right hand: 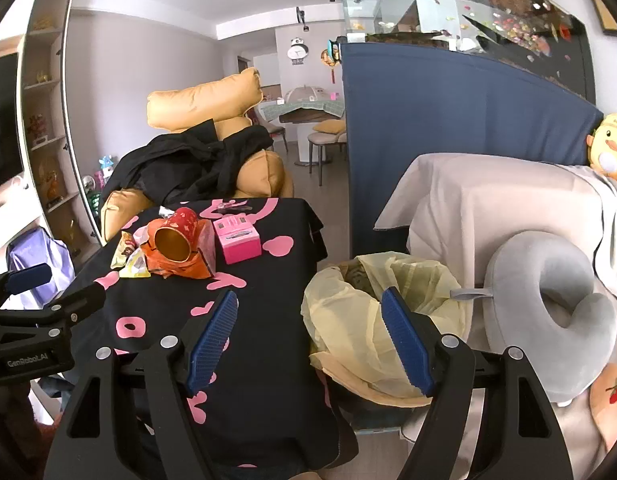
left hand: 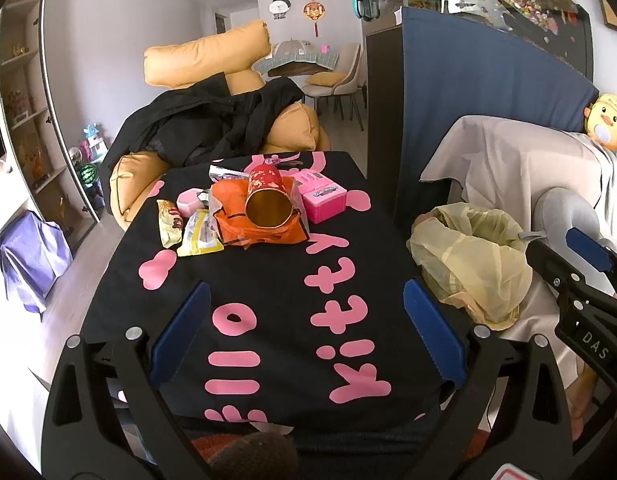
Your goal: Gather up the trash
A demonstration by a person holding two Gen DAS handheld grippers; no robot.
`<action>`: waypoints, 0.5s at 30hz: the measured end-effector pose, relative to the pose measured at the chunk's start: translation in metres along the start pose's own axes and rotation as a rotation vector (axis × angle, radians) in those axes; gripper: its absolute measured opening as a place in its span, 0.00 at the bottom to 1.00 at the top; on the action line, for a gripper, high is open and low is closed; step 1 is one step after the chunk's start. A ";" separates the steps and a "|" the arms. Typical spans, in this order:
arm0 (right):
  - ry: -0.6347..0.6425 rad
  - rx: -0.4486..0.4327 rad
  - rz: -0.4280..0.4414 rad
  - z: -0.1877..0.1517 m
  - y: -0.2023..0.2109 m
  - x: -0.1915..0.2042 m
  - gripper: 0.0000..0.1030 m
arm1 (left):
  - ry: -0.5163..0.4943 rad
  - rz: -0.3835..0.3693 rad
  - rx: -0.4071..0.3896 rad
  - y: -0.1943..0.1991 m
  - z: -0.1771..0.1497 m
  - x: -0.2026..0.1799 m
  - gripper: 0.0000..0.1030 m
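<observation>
Ahead of left tongs (left hand: 306, 330): trash pile (left hand: 232, 216) at the table's (left hand: 268, 300) far end — well apart, straight along the fingers.
Long axis: red-and-gold paper cup (left hand: 266, 200) on its side, mouth facing the tongs.
Nearer arm: left; right tongs (right hand: 310, 338) hover between the table's edge and the yellow bin bag (right hand: 372, 320).
Tongs: both spread wide, holding nothing.
Materials: crinkled orange plastic bag (left hand: 260, 224), glossy foil wrappers (left hand: 198, 236) — light, slippery; rigid pink box (left hand: 322, 198) beside.

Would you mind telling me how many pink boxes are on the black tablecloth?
1. The pink box sits at the right end of the trash pile, beside the red cup on the orange bag. Others could be hidden underneath.
</observation>
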State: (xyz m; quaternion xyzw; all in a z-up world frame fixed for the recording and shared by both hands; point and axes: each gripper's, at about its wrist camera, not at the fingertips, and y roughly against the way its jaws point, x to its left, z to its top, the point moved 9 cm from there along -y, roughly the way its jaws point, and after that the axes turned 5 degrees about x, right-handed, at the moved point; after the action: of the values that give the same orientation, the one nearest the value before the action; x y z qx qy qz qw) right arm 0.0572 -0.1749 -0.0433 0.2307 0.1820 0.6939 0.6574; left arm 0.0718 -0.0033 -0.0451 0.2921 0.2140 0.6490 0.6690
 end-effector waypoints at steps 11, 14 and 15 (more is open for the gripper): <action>-0.003 0.001 0.000 0.001 0.000 -0.003 0.69 | -0.003 0.000 -0.002 0.001 0.001 -0.001 0.90; -0.004 0.002 -0.001 0.001 0.000 -0.003 0.69 | -0.001 0.001 -0.002 0.000 0.000 0.000 0.90; -0.004 0.002 -0.001 0.001 0.000 -0.003 0.69 | -0.001 0.001 -0.001 0.001 0.000 0.000 0.90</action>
State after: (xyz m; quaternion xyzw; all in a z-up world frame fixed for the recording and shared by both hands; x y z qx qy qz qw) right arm 0.0580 -0.1779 -0.0422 0.2324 0.1815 0.6930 0.6579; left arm 0.0715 -0.0038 -0.0446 0.2921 0.2132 0.6494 0.6690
